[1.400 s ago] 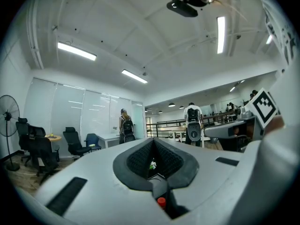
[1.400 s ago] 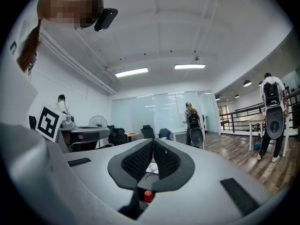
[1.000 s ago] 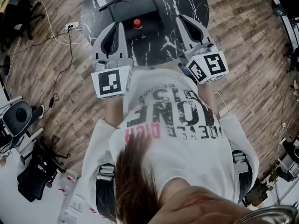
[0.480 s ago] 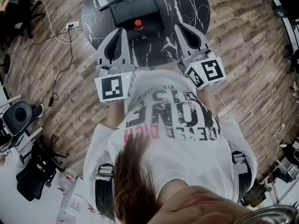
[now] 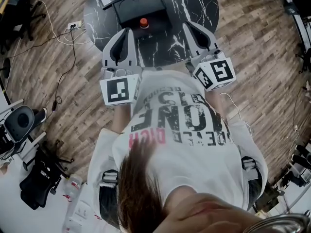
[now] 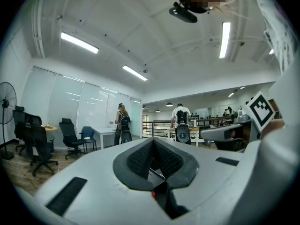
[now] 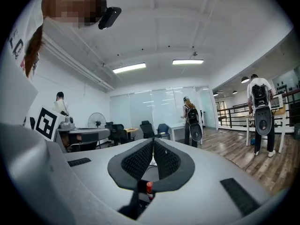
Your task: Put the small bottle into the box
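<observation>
While both hover over black marbled round table (image 5: 194,4) | left gripper (image 5: 127,32), right gripper (image 5: 186,27): ribbed pads (image 7: 136,161) pressed together, empty | red-capped small bottle (image 5: 143,23) upper centre, between tips, untouched, by box (image 5: 141,8).

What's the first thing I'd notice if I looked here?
The left hand-held gripper and right hand-held gripper, white with black-and-white marker cubes, both shut, point at a round black marble table. Between them, a small red-topped bottle sits at the near edge of a black box.
</observation>
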{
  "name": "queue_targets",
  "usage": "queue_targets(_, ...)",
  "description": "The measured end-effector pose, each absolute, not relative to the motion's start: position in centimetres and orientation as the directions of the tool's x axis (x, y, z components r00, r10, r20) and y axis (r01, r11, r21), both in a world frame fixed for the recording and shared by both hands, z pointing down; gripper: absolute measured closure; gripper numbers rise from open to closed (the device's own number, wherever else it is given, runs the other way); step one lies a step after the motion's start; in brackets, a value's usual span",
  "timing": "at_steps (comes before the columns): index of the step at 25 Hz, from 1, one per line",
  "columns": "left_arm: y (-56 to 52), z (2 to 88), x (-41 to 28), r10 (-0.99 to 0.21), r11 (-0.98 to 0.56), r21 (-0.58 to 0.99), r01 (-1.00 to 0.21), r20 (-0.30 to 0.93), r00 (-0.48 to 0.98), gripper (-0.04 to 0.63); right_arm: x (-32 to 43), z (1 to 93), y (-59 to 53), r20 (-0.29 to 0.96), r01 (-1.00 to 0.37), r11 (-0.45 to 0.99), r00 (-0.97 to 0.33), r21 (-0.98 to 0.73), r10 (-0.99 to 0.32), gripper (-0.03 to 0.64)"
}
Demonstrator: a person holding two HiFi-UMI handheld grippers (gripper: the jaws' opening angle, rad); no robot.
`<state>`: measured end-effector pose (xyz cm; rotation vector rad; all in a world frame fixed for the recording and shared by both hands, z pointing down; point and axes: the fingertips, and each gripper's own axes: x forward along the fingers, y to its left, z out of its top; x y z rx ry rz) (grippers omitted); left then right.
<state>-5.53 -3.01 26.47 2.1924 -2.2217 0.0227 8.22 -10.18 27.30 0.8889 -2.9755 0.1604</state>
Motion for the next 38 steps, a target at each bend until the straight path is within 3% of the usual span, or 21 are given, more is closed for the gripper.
queue_targets(38,-3.86,27.05,-5.91,-0.999,0.025,0.037,-0.999,0.04,-0.024,0.591,8.18,28.24,-11.08,0.083,-0.543,0.835,-0.84,-0.091,-0.537,0.611)
